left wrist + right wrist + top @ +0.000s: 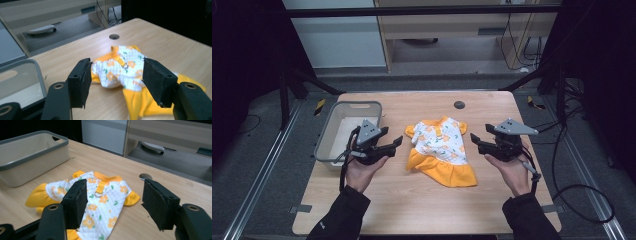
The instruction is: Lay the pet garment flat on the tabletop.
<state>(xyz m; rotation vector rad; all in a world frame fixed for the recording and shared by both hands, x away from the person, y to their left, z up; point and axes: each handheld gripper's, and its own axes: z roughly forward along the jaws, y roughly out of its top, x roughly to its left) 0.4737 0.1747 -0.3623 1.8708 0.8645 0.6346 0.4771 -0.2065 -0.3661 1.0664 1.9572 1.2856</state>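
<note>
Dress (pixel 440 151): small, white with orange flowers and a yellow skirt, lying flat mid-table (pixel 412 210), just right of the empty bin (pixel 346 131) and apart from it. Flanked by both grippers, neither touching it. Left gripper (pixel 393 142) beside the near sleeve, jaws apart and empty; right gripper (pixel 477 141) off the other side, jaws likewise wide and holding nothing.

Judged step: closing in for a two-sided pickup. Best done by coming down low and level, taking a sleeve or shoulder seam in each pair of jaws, pinching fabric alone and not scraping the wood. Worth matching the two grips in height, so the cloth lifts without bunching.

Hard to tell: the skirt hem in the right gripper view, cut off behind the jaws; the bin floor seen in part; the small ring (pixel 98 194) on the chest strap, too tiny to name surely.
</note>
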